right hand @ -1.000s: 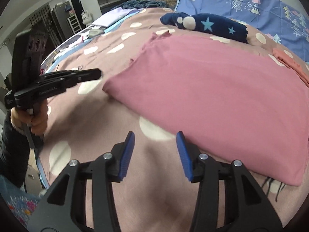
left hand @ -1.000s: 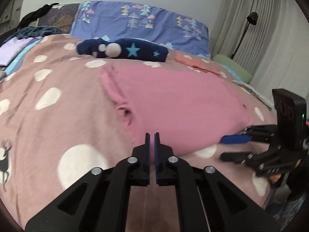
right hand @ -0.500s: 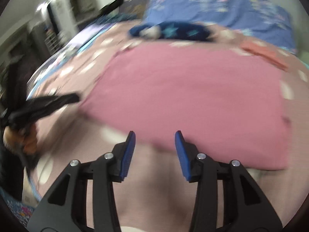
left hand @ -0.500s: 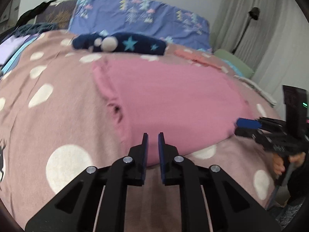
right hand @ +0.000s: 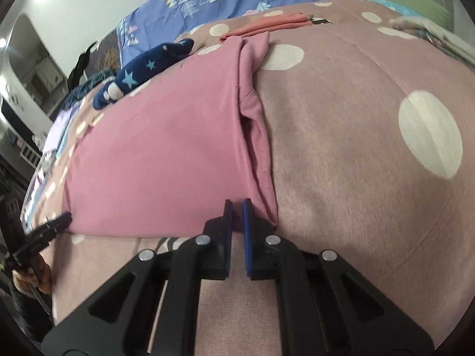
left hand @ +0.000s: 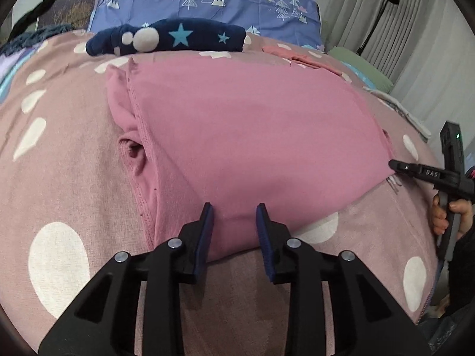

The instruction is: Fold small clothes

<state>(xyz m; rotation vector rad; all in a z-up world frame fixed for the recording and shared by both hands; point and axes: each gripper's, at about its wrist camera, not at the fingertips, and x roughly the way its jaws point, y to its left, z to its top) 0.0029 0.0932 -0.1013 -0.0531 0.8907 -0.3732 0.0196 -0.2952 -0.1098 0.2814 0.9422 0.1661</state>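
The pink garment (left hand: 252,136) lies flat on the bed, folded into a wide rectangle. Its left edge shows a stitched hem with bunched layers under it, and the near edge is a soft fold.

It rests on a dusty-pink bedspread (left hand: 74,184) with large white dots. Behind the pink garment lies a navy cloth with stars (left hand: 178,37), and behind that a blue pillow with tree prints (left hand: 213,0). A folded coral garment (right hand: 267,26) lies just beyond the far right corner of the pink garment. Grey curtains (left hand: 415,29) hang at the right of the bed.

The left gripper (left hand: 234,228) stands with its fingers apart over the near fold, holding nothing. The right gripper (right hand: 236,216) has its fingers almost together at the near right corner of the pink garment; whether cloth is pinched between them I cannot tell.
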